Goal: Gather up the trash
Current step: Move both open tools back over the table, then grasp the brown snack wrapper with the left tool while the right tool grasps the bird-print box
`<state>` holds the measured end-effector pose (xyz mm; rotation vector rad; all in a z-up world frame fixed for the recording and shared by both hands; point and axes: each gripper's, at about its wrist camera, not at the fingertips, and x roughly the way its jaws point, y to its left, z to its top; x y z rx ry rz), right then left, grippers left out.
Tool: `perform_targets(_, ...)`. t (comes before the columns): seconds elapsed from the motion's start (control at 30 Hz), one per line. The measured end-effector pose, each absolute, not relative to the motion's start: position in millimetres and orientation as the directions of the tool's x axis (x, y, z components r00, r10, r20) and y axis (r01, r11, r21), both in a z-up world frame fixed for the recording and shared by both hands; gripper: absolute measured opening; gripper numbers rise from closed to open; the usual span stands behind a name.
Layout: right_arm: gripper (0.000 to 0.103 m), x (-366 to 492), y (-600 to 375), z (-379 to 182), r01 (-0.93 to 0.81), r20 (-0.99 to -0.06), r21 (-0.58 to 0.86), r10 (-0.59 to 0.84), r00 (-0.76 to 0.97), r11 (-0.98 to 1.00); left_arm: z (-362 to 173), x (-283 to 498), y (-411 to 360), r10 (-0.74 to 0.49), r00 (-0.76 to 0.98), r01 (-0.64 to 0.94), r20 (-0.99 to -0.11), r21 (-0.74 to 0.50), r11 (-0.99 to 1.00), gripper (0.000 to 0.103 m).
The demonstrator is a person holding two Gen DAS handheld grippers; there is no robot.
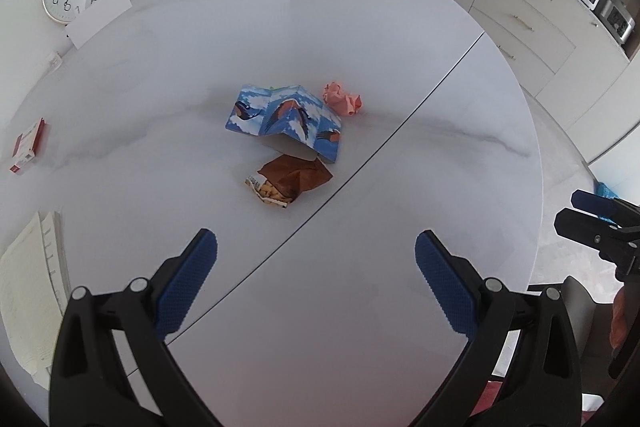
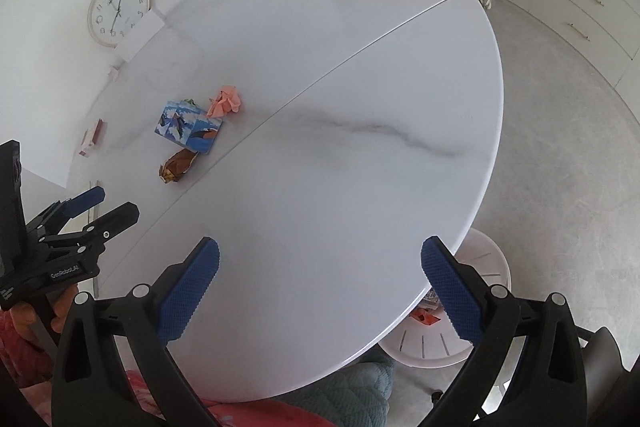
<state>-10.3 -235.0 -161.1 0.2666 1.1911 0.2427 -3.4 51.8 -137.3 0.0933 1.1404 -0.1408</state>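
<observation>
left tongs (image 1: pixel 316 255) agape, empty | right tongs (image 2: pixel 320 261) agape, empty | trash: blue carton (image 1: pixel 286 121), snack bag (image 1: pixel 290 183) on table (image 1: pixel 400 207)

Carton (image 1: pixel 285 121) mid-table (image 1: pixel 400 307), paper ball (image 1: pixel 342 99) behind, snack bag (image 1: pixel 290 181) before

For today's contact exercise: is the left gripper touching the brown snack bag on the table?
Apart. The left wrist view shows the left gripper open, with bare table between its fingertips and the brown snack bag.
</observation>
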Motion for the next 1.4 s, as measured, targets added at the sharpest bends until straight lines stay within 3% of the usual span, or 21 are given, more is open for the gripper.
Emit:
perform_targets(0.53, 0.100, 36, -215, -187, -0.093, -0.902, 0.342, 0.354, 0.247, 0.935, -204, 60, 58, -0.011, 0.328, 0.105, -0.945, 0.025, 0.994, 0.086)
perform_targets(0.8, 0.100, 58, -206, -187, -0.136, -0.901, 0.341, 0.365, 0.234, 0.930, -207, 68, 57, -0.030, 0.332, 0.085, -0.943, -0.001, 0.996, 0.069)
perform_targets(1.4, 0.100, 75, -187, -184, -0.203, -0.896, 0.350, 0.390, 0.212, 0.915, -198, 61, 80, -0.122, 0.313, 0.067, -0.942, -0.106, 0.992, 0.054)
